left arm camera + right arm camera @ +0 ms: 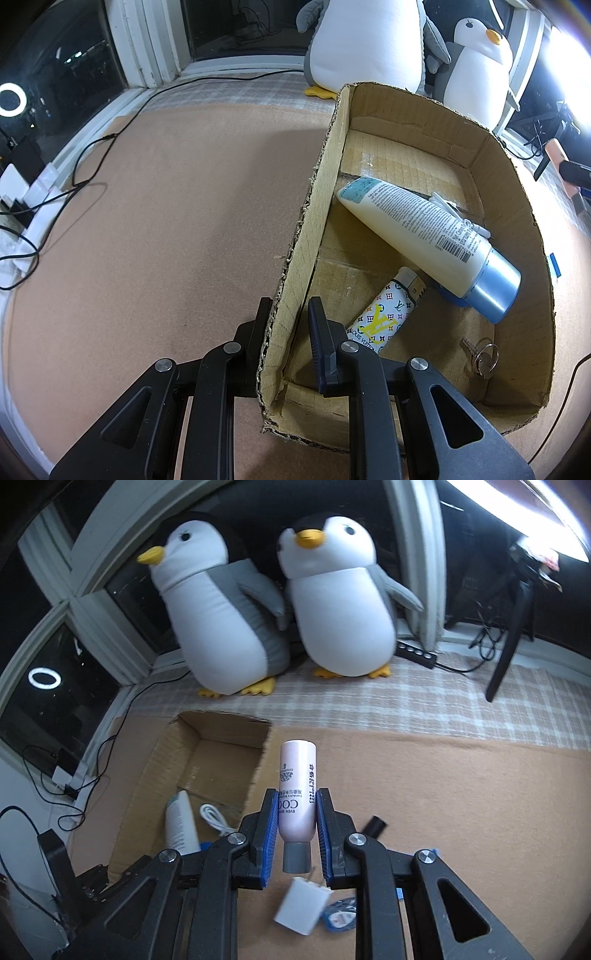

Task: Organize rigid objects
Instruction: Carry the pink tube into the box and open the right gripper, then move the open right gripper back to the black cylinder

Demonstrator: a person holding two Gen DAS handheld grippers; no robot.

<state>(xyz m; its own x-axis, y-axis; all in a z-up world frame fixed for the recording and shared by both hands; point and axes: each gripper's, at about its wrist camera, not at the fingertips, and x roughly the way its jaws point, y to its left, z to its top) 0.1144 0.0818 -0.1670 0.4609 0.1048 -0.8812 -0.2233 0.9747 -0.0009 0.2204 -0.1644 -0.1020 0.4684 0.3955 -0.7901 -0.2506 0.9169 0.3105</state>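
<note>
1. Right wrist view: right gripper (295, 827) clamped on pink tube (296, 790), grey cap toward the camera, held above the brown mat (461, 794).
2. White charger (301, 908) on the mat below.
3. Left gripper (286, 332) pinching near wall of cardboard box (517, 206).
4. Box holds cream tube (424, 236), patterned lighter (384, 314), keys (484, 356).

Both tools (291, 321) (295, 812) clamped, angled down

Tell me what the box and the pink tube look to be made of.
Box: corrugated cardboard, matte brown, with ragged torn edges showing fluting. Pink tube: likely smooth plastic, with a slight sheen, printed lettering and a grey cap.
</note>
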